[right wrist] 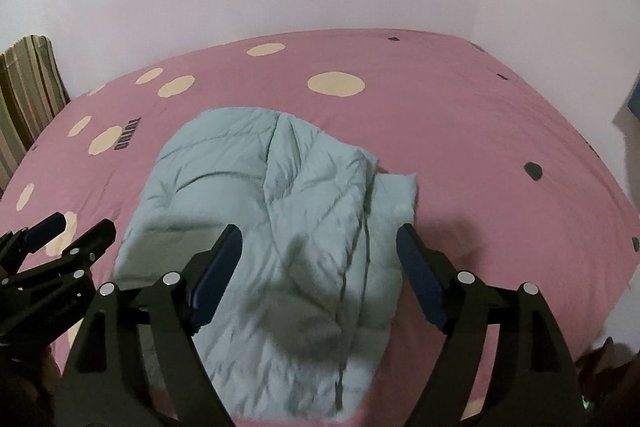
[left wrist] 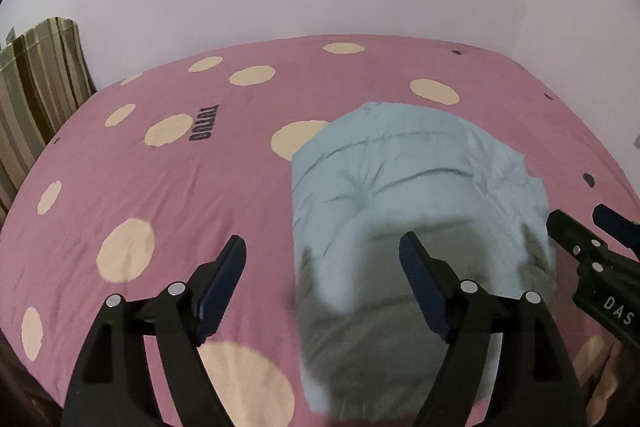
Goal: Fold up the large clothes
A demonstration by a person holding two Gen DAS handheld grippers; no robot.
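Both the left gripper (left wrist: 322, 247) and right gripper (right wrist: 318, 237) hang spread, empty, above the folded pale-blue garment (right wrist: 272, 211).

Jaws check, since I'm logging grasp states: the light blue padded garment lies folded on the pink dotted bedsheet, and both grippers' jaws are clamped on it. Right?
Not quite. The light blue padded garment does lie folded on the pink dotted bedsheet, but neither gripper holds it: the left gripper and right gripper both have open jaws above the garment, as each wrist view shows.
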